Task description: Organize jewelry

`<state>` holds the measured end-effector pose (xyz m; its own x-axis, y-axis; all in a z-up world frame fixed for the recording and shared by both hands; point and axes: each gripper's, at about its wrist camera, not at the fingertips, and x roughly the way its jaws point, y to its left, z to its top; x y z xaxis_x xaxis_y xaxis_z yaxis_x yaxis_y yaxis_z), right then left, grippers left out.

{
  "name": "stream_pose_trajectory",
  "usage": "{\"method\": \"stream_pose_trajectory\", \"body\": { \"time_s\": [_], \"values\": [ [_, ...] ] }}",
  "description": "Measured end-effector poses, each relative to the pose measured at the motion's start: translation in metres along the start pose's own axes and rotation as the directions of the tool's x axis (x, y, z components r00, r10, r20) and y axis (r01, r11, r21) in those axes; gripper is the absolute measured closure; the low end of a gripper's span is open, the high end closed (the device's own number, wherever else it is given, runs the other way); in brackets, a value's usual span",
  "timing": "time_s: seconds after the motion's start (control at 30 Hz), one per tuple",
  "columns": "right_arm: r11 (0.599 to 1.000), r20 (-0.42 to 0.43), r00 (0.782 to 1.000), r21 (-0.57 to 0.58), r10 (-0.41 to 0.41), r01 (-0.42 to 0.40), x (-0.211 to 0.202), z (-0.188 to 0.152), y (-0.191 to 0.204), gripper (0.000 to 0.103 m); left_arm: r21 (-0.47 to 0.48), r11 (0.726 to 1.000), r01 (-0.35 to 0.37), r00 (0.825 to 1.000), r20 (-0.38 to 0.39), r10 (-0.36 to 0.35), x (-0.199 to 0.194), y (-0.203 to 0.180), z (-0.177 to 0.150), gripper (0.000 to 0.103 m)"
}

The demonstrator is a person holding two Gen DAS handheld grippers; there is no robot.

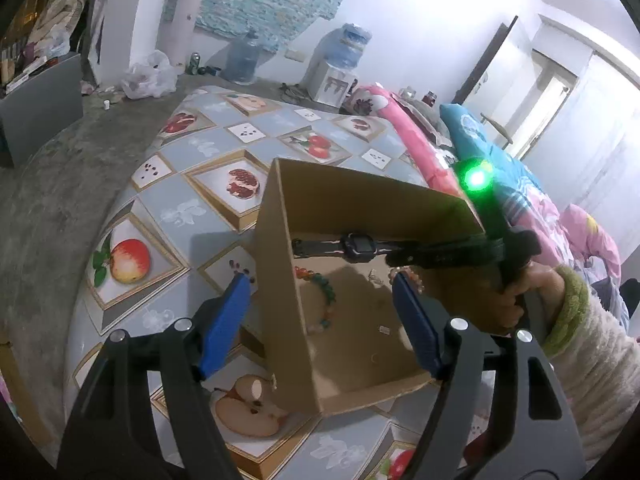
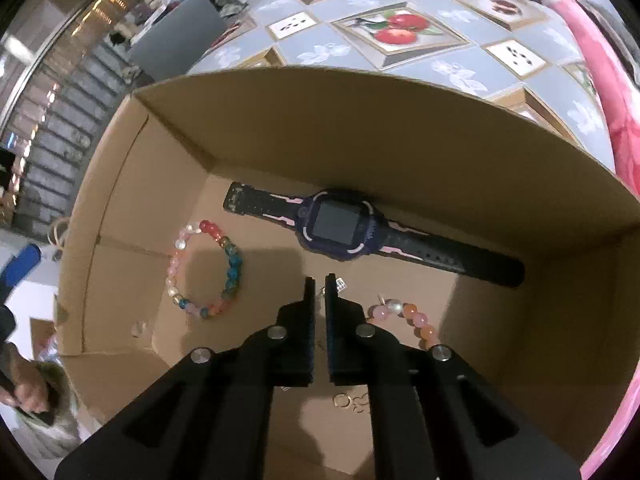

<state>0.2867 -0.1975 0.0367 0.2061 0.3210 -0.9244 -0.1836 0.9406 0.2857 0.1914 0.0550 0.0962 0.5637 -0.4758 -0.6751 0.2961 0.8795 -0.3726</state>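
Cardboard box (image 2: 360,128) held your jewelry on the fruit-print table (image 1: 192,216).
Your right gripper (image 2: 319,280) hovered nearly closed, empty, watch (image 2: 340,226) at twelve o'clock, beaded bracelet (image 2: 208,268) at ten; your left gripper (image 1: 320,300) gaped wide, empty.

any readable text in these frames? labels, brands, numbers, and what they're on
None can be read.
Watch in the cardboard box: screen dark, any marking on its case too small to read.
Small tag by the right gripper tips: blurred, unreadable.
Water dispenser front in the left wrist view: a dark graphic, no legible words.
Tablecloth: fruit pictures only.
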Motion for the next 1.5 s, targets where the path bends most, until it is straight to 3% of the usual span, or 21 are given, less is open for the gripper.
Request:
{"method": "stream_pose_trajectory", "body": {
  "time_s": [0.13, 0.2, 0.33, 0.4, 0.57, 0.67, 0.73, 0.83, 1.07, 1.5],
  "values": [
    [0.998, 0.111, 0.992, 0.013, 0.063, -0.065, -0.048, -0.019, 0.000, 0.089, -0.024, 1.000, 0.016, 1.000, 0.002, -0.016, 0.000, 0.005, -0.004, 0.031],
    [0.996, 0.202, 0.975, 0.015, 0.088, -0.093, -0.084, -0.038, -0.003, 0.086, -0.035, 0.999, 0.024, 1.000, -0.013, -0.025, 0.004, 0.007, -0.009, 0.029],
    [0.993, 0.394, 0.918, 0.090, 0.039, -0.081, -0.151, -0.089, -0.026, 0.061, -0.080, 0.997, 0.003, 0.999, -0.053, -0.007, 0.017, 0.016, -0.018, 0.026],
    [0.985, 0.437, 0.900, 0.156, 0.000, -0.076, -0.165, -0.114, -0.045, 0.053, -0.101, 0.995, -0.020, 0.997, -0.077, 0.012, 0.025, 0.020, -0.023, 0.026],
    [0.914, 0.388, 0.919, 0.345, 0.068, -0.213, -0.139, -0.159, -0.095, 0.052, -0.151, 0.988, 0.030, 0.985, -0.163, -0.055, 0.053, 0.023, -0.032, 0.026],
    [0.892, 0.337, 0.935, 0.381, 0.112, -0.244, -0.113, -0.168, -0.099, 0.052, -0.202, 0.975, 0.097, 0.970, -0.201, -0.138, 0.065, 0.020, -0.034, 0.026],
    [0.878, 0.308, 0.937, 0.388, 0.164, -0.281, -0.098, -0.169, -0.092, 0.049, -0.210, 0.974, 0.083, 0.969, -0.211, -0.128, 0.068, 0.017, -0.036, 0.024],
    [0.900, 0.305, 0.945, 0.370, 0.114, -0.228, -0.106, -0.164, -0.079, 0.049, -0.210, 0.977, 0.048, 0.971, -0.218, -0.095, 0.068, 0.011, -0.036, 0.024],
    [0.911, 0.303, 0.946, 0.347, 0.116, -0.222, -0.114, -0.167, -0.069, 0.049, -0.211, 0.977, 0.043, 0.978, -0.191, -0.084, 0.051, 0.010, -0.036, 0.024],
    [0.890, 0.333, 0.928, 0.355, 0.164, -0.285, -0.118, -0.247, -0.047, 0.049, -0.267, 0.961, 0.077, 0.970, -0.203, -0.134, -0.001, 0.011, -0.095, 0.023]
  ]
}}
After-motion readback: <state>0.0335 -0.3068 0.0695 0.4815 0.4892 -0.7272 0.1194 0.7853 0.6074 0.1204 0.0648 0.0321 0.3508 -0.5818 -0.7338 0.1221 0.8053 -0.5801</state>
